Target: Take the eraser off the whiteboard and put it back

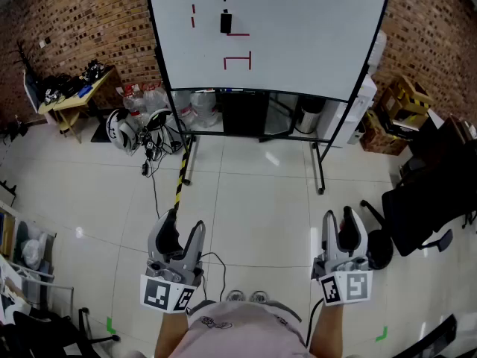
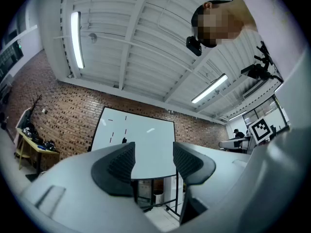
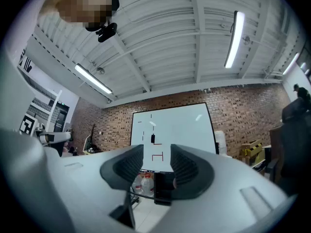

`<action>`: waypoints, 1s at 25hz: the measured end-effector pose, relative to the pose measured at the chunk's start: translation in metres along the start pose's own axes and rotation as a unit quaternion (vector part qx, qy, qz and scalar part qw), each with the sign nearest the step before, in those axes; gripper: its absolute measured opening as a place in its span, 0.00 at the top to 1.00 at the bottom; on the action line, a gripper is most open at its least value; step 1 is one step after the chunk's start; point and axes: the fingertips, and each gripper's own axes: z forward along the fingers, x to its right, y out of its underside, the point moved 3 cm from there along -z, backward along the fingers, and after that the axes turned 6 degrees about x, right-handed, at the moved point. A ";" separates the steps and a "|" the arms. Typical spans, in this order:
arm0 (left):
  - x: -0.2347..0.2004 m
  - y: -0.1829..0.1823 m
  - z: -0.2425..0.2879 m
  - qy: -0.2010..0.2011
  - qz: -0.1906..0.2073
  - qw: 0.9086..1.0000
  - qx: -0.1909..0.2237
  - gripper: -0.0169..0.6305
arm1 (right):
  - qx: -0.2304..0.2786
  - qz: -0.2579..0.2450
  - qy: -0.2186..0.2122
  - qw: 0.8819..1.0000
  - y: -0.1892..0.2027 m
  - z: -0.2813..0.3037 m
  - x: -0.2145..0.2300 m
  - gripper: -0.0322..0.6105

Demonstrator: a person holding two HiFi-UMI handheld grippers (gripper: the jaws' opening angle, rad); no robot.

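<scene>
Two grippers: hand-held, low in the head view, side by side and well apart, each with a marker cube at its rear.
Left gripper [image 1: 185, 226]: jaws stand apart with a clear gap; nothing lies between them [image 2: 154, 161]; it points towards the board.
Right gripper [image 1: 337, 218]: jaws likewise parted, nothing gripped [image 3: 157, 164]; the board's red marks show through the gap.
Person: pink shirt [image 1: 238, 334] at the bottom edge, shoes just ahead of it.
Floor [image 1: 253, 192]: pale glossy tiles; a yellow-and-black striped pole [image 1: 179, 181] slants across it ahead of the left gripper.
Office chair [image 1: 432, 192]: black, to the right, beside the right gripper.
Whiteboard [image 1: 298, 28]: large, white, black-framed, on a dark stand [image 1: 320, 162]; well apart from both grippers.
Eraser [image 1: 226, 22]: small, black, upright rectangle, fixed to the board's face in its upper left part; seen as a dark speck from the left gripper view [image 2: 124, 141] and the right gripper view [image 3: 153, 139]; neither gripper is near it.
Red marks [image 1: 238, 60]: short strokes left of and above the eraser, a line running right from its lower end, an open bracket shape below.
Wooden table [image 1: 82, 95]: far left, cluttered.
Brick wall [image 1: 82, 21]: red-brown, behind the board.
</scene>
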 end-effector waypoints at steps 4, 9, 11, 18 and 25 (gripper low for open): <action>-0.003 0.015 0.017 0.017 -0.009 1.000 -0.004 0.62 | -0.011 0.002 -0.002 1.000 0.010 0.014 -0.005 0.69; 0.003 0.031 0.048 0.020 -0.014 1.000 -0.012 0.62 | -0.020 0.001 -0.011 1.000 0.022 0.036 0.009 0.69; 0.005 0.040 0.063 0.014 -0.011 1.000 -0.016 0.62 | -0.021 0.007 -0.017 1.000 0.028 0.048 0.019 0.69; 0.003 0.054 0.099 -0.015 0.010 1.000 -0.019 0.62 | -0.020 0.031 -0.050 0.998 0.048 0.095 0.041 0.69; -0.028 0.083 0.139 -0.030 0.016 0.999 -0.036 0.62 | -0.024 0.043 -0.066 0.997 0.076 0.165 0.046 0.69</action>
